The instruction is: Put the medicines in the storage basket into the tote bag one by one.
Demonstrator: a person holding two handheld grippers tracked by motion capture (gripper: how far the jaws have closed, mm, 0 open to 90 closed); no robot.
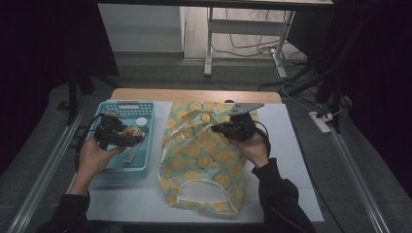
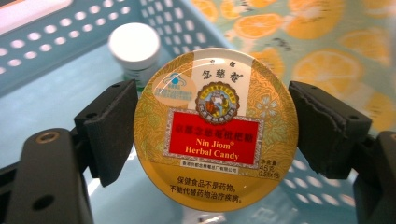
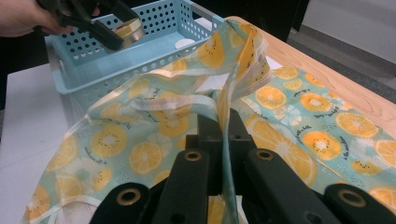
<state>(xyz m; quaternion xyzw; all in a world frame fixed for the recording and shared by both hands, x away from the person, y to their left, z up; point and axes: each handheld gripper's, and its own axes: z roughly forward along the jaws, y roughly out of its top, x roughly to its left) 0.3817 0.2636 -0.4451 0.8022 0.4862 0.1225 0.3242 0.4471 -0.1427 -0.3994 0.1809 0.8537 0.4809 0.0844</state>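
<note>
A round yellow tin (image 2: 215, 128) labelled Nin Jiom Herbal Candy sits between the pads of my left gripper (image 2: 212, 135), which is shut on its rim. That gripper (image 1: 127, 137) holds the tin (image 1: 132, 131) above the light-blue perforated basket (image 1: 125, 104). A cloth bag printed with orange slices (image 1: 204, 155) lies on the mat to the right of the basket. My right gripper (image 3: 223, 126) is shut on the bag's upper edge (image 3: 233, 74) and pulls it up into a ridge. From the right gripper view, the left gripper (image 3: 109, 35) and tin (image 3: 127, 29) hang over the basket (image 3: 154, 51).
A small white-capped bottle (image 2: 134, 46) stands in the basket (image 2: 56, 93), and a pale elongated item (image 1: 132, 153) lies on its floor. A white mat (image 1: 286, 145) covers the wooden table (image 1: 194, 94). Desk legs and cables stand beyond the table's far edge.
</note>
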